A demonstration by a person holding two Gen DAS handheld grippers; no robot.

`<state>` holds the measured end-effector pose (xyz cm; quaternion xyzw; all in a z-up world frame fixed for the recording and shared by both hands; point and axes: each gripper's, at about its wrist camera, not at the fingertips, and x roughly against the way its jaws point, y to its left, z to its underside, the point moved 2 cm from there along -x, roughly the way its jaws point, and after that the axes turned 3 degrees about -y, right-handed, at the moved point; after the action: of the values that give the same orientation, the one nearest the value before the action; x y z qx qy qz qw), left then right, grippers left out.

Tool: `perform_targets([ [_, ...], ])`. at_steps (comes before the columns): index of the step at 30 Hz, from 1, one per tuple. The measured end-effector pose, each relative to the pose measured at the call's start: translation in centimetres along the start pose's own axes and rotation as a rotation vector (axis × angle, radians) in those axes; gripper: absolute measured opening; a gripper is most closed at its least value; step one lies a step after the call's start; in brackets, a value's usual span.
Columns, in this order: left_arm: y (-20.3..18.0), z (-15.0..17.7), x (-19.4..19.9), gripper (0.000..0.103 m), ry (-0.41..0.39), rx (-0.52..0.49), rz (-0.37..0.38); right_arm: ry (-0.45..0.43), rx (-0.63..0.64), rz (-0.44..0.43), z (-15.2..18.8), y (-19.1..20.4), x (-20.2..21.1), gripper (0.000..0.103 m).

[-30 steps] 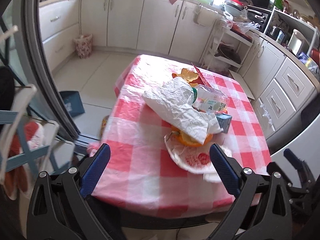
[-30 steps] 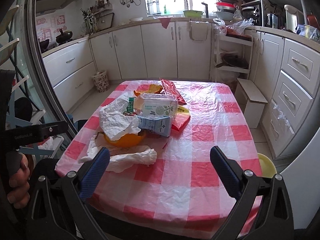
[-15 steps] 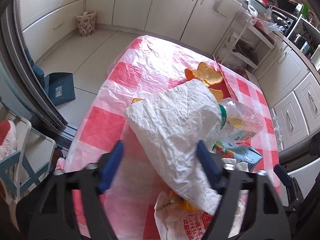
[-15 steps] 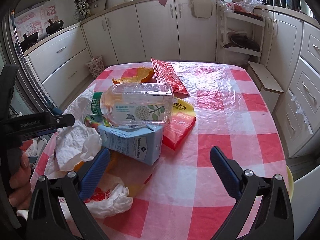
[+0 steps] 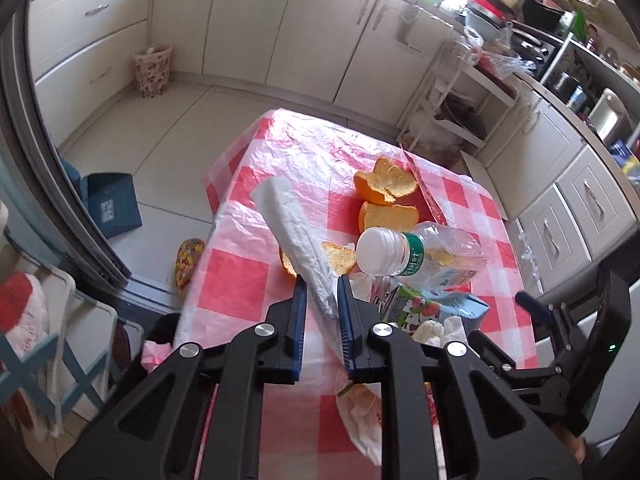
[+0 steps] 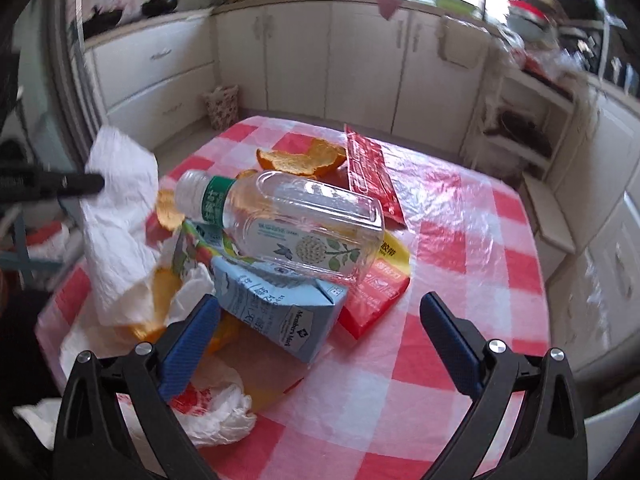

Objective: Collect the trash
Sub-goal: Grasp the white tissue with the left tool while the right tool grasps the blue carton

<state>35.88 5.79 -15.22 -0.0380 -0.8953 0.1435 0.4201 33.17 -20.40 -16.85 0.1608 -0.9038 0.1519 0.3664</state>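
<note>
My left gripper (image 5: 322, 284) is shut on a white paper towel (image 5: 296, 232) and holds it up over the red-checked table (image 5: 240, 288). The towel also shows in the right wrist view (image 6: 116, 208), held by the left gripper's tip (image 6: 80, 182). My right gripper (image 6: 320, 312) is open, its jaws either side of a blue milk carton (image 6: 280, 308). A clear plastic bottle (image 6: 288, 220) lies on the carton. Orange peels (image 5: 384, 184), a red wrapper (image 6: 370, 164) and a crumpled white bag (image 6: 216, 404) lie around.
White kitchen cabinets (image 6: 360, 60) line the far wall. A patterned waste basket (image 5: 153, 70) stands on the floor by the cabinets. A blue box (image 5: 112, 204) lies on the floor left of the table. A white shelf rack (image 5: 460, 112) stands beyond the table.
My left gripper has closed on the paper towel and lifted it off the pile. My right gripper has moved in close to the carton and bottle.
</note>
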Motion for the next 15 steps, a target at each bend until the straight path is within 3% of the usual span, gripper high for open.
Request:
perform_targets([
  [4, 0.3, 0.1, 0.9, 0.015, -0.001, -0.037, 0.004, 0.01, 0.363, 0.081, 0.3, 2.5, -0.8, 0.096],
  [6, 0.7, 0.3, 0.4, 0.015, 0.017, -0.031, 0.009, 0.003, 0.457, 0.075, 0.4, 3.1, -1.0, 0.094],
  [8, 1.3, 0.6, -0.3, 0.015, 0.038, -0.012, 0.02, 0.003, 0.528, 0.031, 0.6, 3.8, -1.4, 0.082],
  [11, 1.6, 1.1, -1.1, 0.015, 0.06, -0.005, 0.025, 0.013, 0.581, 0.013, 0.9, 4.4, -2.4, 0.074],
  [13, 1.4, 1.3, -1.5, 0.015, 0.071, -0.018, 0.024, 0.026, 0.562, -0.022, 0.7, 4.3, -3.1, 0.055],
  [15, 1.1, 1.5, -1.8, 0.015, 0.079, -0.027, 0.025, 0.016, 0.516, -0.033, 0.6, 3.9, -3.1, 0.052],
])
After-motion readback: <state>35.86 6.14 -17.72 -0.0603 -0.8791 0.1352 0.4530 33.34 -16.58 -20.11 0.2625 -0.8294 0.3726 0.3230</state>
